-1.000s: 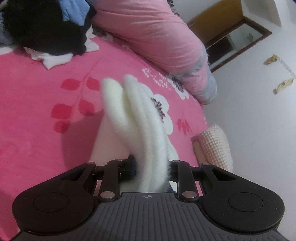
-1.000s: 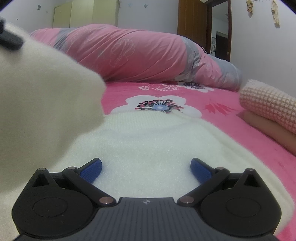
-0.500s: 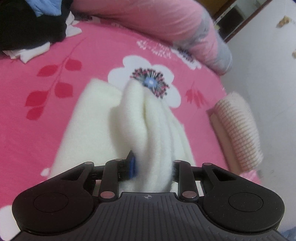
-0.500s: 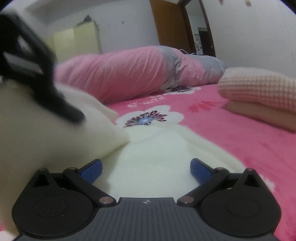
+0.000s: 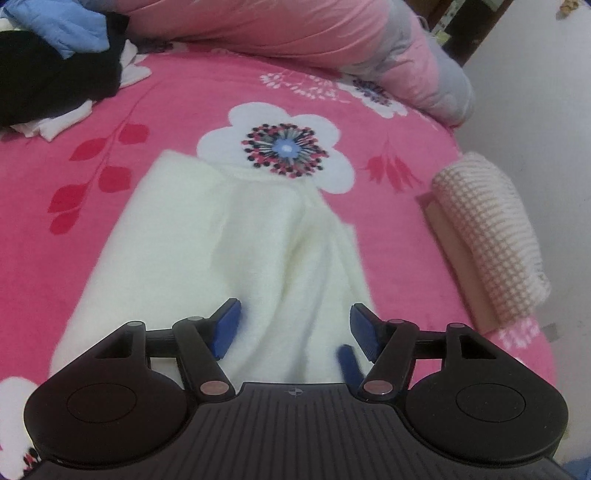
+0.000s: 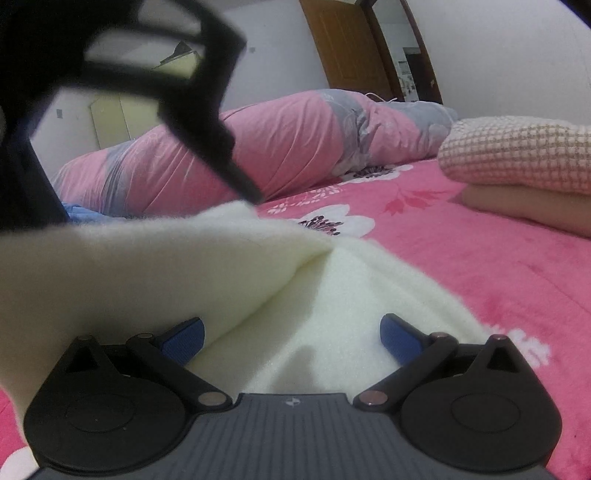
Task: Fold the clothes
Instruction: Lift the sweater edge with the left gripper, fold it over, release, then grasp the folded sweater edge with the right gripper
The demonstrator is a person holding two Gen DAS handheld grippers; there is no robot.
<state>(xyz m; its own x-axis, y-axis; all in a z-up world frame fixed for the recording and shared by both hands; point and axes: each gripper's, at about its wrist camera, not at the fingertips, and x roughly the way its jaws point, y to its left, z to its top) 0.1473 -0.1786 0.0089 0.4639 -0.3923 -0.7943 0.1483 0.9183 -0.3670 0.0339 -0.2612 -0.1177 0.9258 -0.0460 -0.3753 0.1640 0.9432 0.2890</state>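
Note:
A cream fleece garment (image 5: 207, 236) lies on the pink flowered bedspread (image 5: 110, 110), with a folded-over flap (image 5: 295, 258) resting along its right side. My left gripper (image 5: 295, 328) hangs over the near end of that flap. Its jaws are opening, and the fabric sits loose between the blue pads (image 5: 227, 326) with a gap on each side. My right gripper (image 6: 291, 338) is open, low over the same cream garment (image 6: 332, 295), gripping nothing. In the right wrist view, a black finger (image 6: 207, 140) of the left gripper looms at the upper left above the raised cream flap (image 6: 147, 266).
A heap of black, blue and white clothes (image 5: 48, 74) lies at the far left of the bed. A rolled pink and grey quilt (image 5: 295, 29) runs along the back. A folded waffle-knit stack (image 5: 491, 236) sits at the bed's right edge by the wall. A wooden door (image 6: 347, 44) stands behind.
The left gripper carried the cream flap across over the spread garment and its jaws have parted, so the flap now lies loose. The right gripper stayed open and rolled a little.

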